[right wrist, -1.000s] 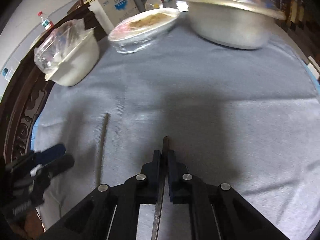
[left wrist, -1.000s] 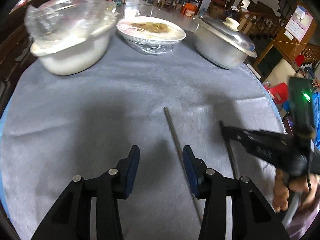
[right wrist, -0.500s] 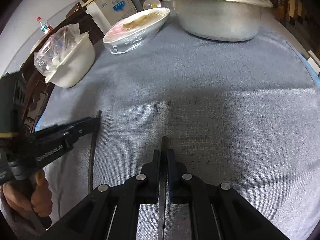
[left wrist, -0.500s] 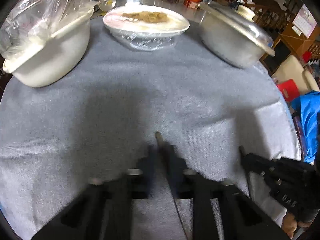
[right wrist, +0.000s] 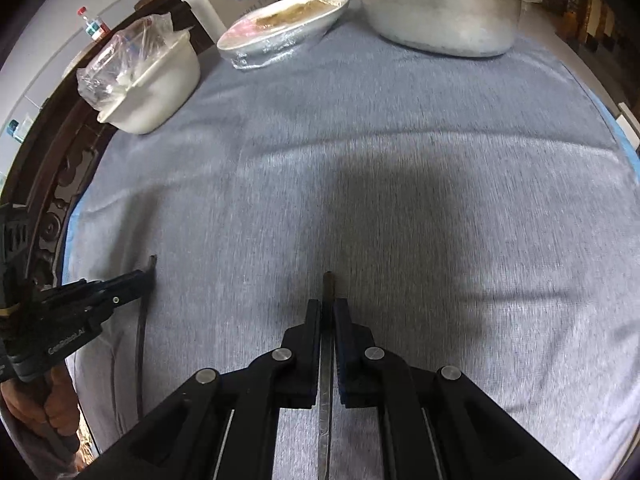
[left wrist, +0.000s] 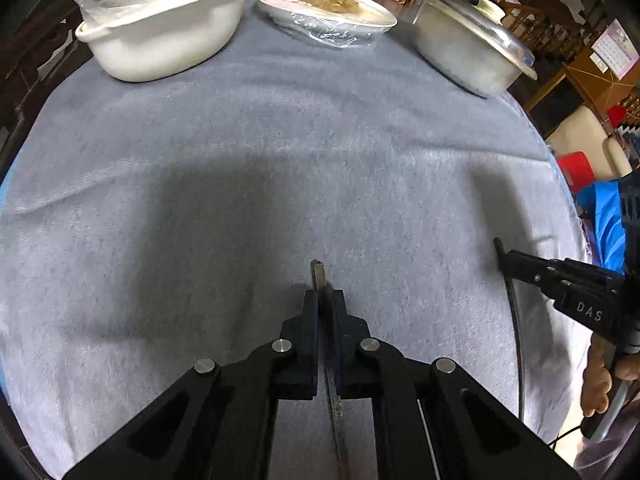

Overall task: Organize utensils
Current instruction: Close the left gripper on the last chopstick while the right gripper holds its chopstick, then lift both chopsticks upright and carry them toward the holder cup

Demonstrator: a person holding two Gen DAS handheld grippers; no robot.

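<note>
Two dark thin chopsticks are in play on a grey cloth (left wrist: 280, 152). My left gripper (left wrist: 324, 296) is shut on one chopstick (left wrist: 320, 274), whose tip sticks out past the fingers just above the cloth. My right gripper (right wrist: 327, 304) is shut on the other chopstick (right wrist: 328, 284), held the same way. Each gripper shows in the other's view: the right gripper (left wrist: 505, 258) at the right with its chopstick (left wrist: 516, 320), the left gripper (right wrist: 146, 276) at the left with its chopstick (right wrist: 140, 344).
At the far side of the table stand a white pot with a plastic bag (left wrist: 160, 36), a film-covered dish of food (left wrist: 324, 8) and a lidded metal pot (left wrist: 468, 52). The cloth's edge (left wrist: 568, 200) drops off at the right.
My left gripper has moved forward over the lying chopstick and closed on it. The right gripper still holds its chopstick and has shifted a little.
</note>
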